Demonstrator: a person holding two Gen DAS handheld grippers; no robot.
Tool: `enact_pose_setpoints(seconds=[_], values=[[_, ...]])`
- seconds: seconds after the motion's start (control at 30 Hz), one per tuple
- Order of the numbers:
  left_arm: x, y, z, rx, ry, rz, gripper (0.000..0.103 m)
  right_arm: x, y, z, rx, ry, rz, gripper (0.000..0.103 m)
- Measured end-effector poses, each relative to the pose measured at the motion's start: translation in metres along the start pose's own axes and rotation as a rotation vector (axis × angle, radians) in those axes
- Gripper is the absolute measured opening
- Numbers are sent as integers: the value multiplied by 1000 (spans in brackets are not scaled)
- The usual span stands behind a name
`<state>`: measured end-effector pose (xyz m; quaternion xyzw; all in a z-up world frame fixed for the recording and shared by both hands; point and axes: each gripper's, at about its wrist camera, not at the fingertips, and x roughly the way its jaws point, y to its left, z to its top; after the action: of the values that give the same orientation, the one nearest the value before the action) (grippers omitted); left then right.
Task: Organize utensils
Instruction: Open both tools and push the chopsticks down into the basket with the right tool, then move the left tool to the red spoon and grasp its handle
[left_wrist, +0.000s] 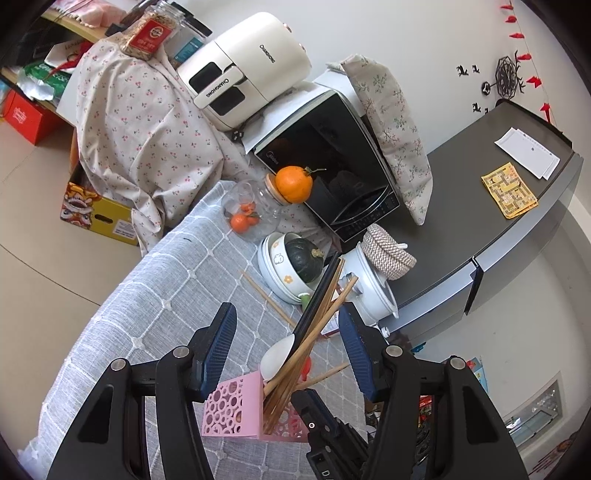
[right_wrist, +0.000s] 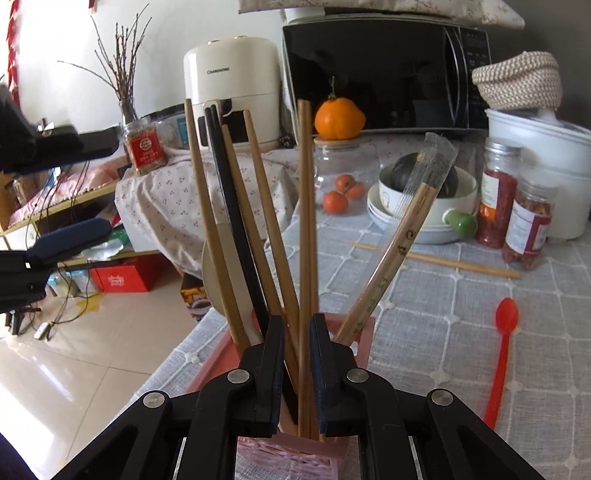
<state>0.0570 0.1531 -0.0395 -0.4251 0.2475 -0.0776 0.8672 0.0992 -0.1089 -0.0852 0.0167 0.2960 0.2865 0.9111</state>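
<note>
The pink holder (right_wrist: 354, 332) stands on the near table edge, already filled with chopsticks and a white spoon. A pair of wooden chopsticks (right_wrist: 306, 221) stands upright between the jaws of the right gripper (right_wrist: 297, 373), which are parted slightly with a gap showing at the pads. The left gripper (left_wrist: 288, 354) is held wide open and empty around the holder. The red spoon (right_wrist: 502, 350) lies to the right, its long axis running near to far, nearer the right gripper.
</note>
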Motion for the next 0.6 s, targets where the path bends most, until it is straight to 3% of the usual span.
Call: enact_pose_setpoints(seconds=[0.2, 0.33, 0.43, 0.5, 0.6], values=[[-2, -1, 0, -3, 10, -12, 60, -22, -19, 27, 82, -17, 46, 18], [-8, -11, -3, 41, 13, -11, 60, -38, -43, 50, 130, 16, -6, 22], [-15, -39, -13, 193, -4, 30, 60, -51, -80, 63, 226, 66, -53, 35], [-15, -63, -29, 324, 5, 75, 60, -55, -109, 66, 307, 128, -65, 38], [-1, -91, -62, 445, 100, 70, 60, -66, -152, 65, 388, 222, -168, 38]])
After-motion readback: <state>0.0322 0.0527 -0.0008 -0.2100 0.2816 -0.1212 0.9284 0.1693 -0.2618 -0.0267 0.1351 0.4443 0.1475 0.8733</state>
